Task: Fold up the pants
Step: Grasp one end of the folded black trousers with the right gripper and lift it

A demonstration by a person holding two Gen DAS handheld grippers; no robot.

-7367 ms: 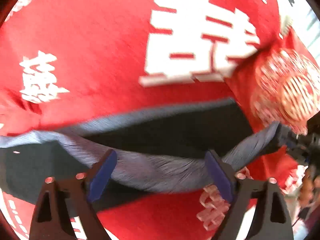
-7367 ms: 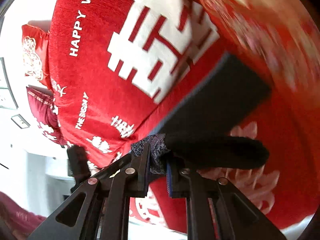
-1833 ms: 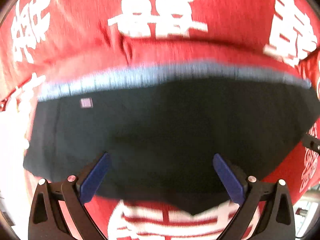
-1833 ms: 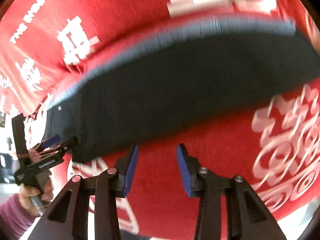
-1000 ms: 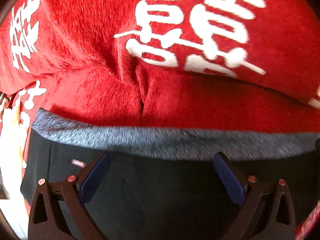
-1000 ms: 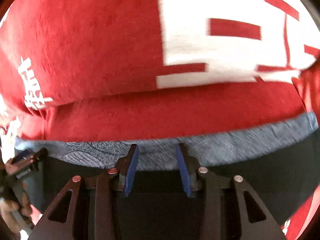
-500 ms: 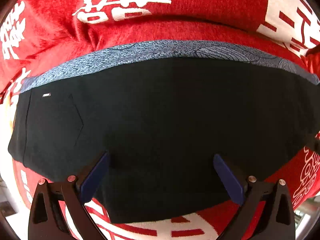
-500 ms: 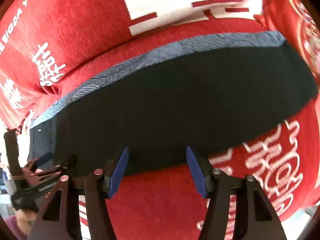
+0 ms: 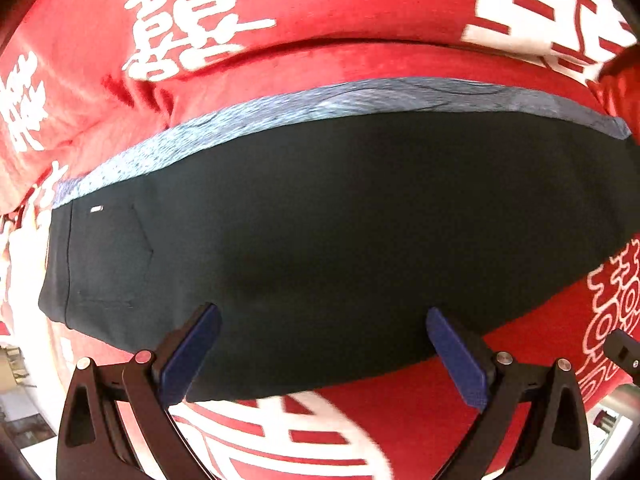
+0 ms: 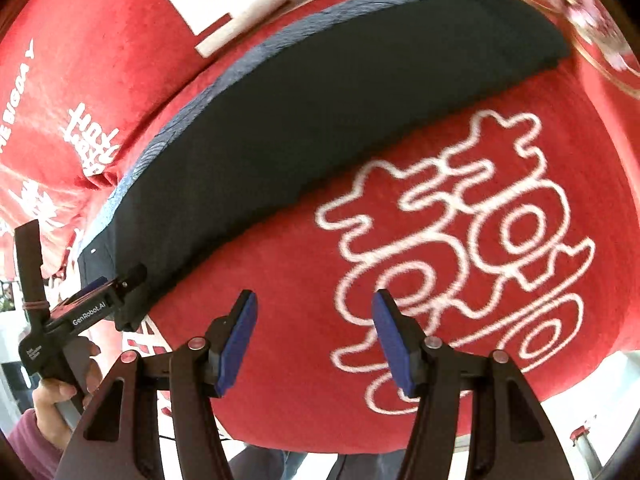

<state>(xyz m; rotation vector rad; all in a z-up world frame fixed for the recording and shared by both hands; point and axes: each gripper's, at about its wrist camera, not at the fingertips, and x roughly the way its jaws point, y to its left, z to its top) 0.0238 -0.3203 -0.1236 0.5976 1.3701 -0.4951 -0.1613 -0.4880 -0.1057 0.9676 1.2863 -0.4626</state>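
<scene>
The dark pants point(image 9: 340, 232) lie flat, folded lengthwise, on the red bedspread point(image 9: 320, 8), with a blue-grey inner strip point(image 9: 320, 100) along the far edge. They also show in the right wrist view point(image 10: 320, 112). My left gripper point(image 9: 320, 352) is open and empty over the pants' near edge. My right gripper point(image 10: 314, 338) is open and empty over bare red cover, right of the pants. The left gripper point(image 10: 100, 296) shows in the right wrist view at the pants' left end.
The red bedspread point(image 10: 460, 240) with white characters covers the whole bed. A red patterned cushion point(image 10: 580, 12) lies at the pants' far right end. The bed edge and floor point(image 10: 580, 420) show below the right gripper.
Both grippers, open since 1.8 s ago, have pulled back from the pants' far edge. The right gripper has opened a little wider and shifted right onto bare cover.
</scene>
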